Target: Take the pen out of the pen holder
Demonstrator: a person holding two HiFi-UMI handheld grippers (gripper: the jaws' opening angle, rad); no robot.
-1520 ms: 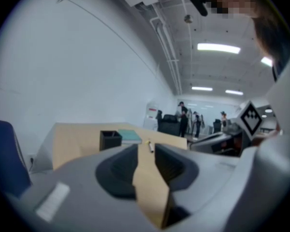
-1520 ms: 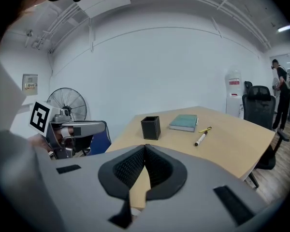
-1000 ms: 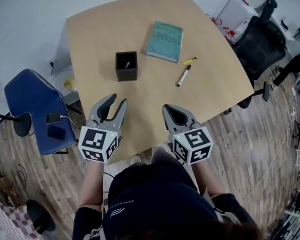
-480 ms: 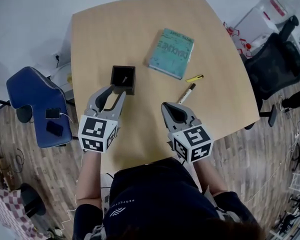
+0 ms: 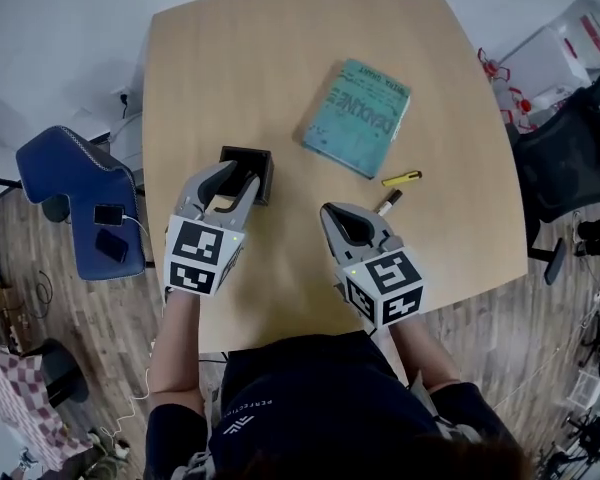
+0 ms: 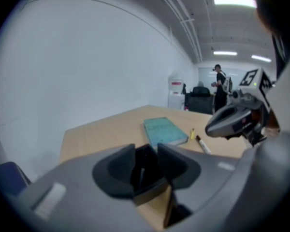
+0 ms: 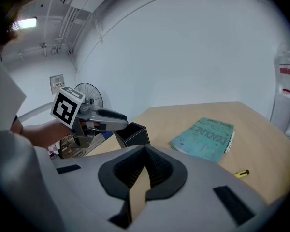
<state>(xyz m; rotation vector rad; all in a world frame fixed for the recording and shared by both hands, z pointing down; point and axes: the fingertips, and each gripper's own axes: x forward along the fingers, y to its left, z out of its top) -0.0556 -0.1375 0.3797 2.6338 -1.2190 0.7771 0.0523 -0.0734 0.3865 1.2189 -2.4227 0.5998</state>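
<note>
The black square pen holder (image 5: 252,158) stands on the left half of the wooden table (image 5: 280,58). My left gripper (image 5: 238,175) is open, its jaws have just been opening, and its tips reach the holder's near side. In the left gripper view the holder (image 6: 147,166) shows in the gap between the jaws, with a thin grey pen (image 6: 140,170) standing in it. My right gripper (image 5: 335,211) hovers to the right of the holder, shut and holding nothing. The right gripper view shows the holder (image 7: 134,134) with the left gripper (image 7: 121,120) over it.
A teal book (image 5: 358,118) lies right of the holder. A small yellow item (image 5: 401,179) and a marker (image 5: 388,203) lie just beyond the right gripper. A blue chair (image 5: 75,198) stands left of the table and a black office chair (image 5: 570,158) to the right.
Both grippers have moved forward over the table. The left one has gone from near the front edge up to the pen holder. The right one now sits beside the marker.
</note>
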